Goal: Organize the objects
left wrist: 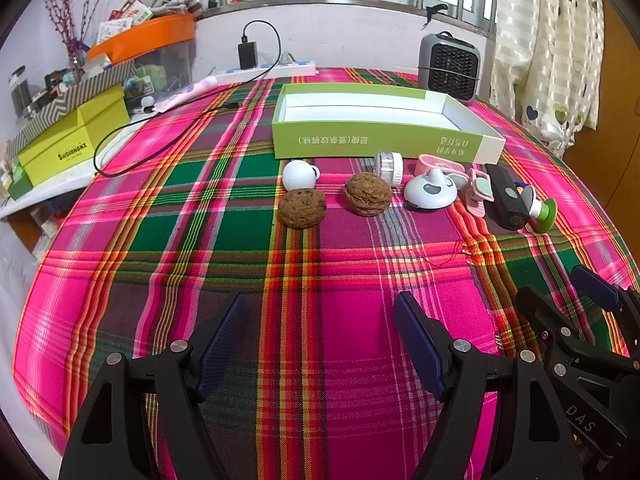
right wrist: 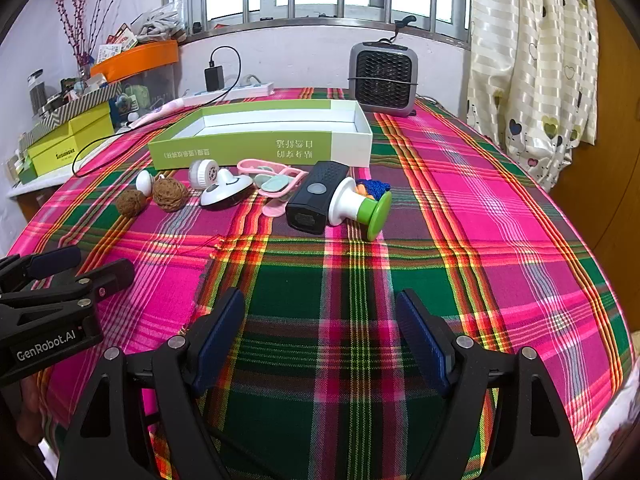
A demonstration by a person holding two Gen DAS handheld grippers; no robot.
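Note:
A row of small objects lies in front of an empty green-and-white box (left wrist: 376, 140) (right wrist: 260, 148): a white ball (left wrist: 298, 175), two brown walnuts (left wrist: 302, 208) (left wrist: 367, 199), a white round cap (left wrist: 389, 164), a white panda-faced gadget (left wrist: 429, 192) (right wrist: 224, 192), pink clips (left wrist: 476, 192) (right wrist: 272, 184), a black device (left wrist: 506, 200) (right wrist: 314, 198) and a green-and-white stamp-like piece (left wrist: 542, 210) (right wrist: 362, 208). My left gripper (left wrist: 320, 328) is open and empty, well short of the walnuts. My right gripper (right wrist: 320, 320) is open and empty, short of the black device.
The table has a pink, green plaid cloth (left wrist: 240, 260). A grey fan heater (left wrist: 450, 66) stands behind the box. A power strip with charger and cable (left wrist: 256, 66) lies at the back. Yellow-green boxes (left wrist: 72, 140) and clutter fill a shelf at left. A curtain (right wrist: 532, 60) hangs at right.

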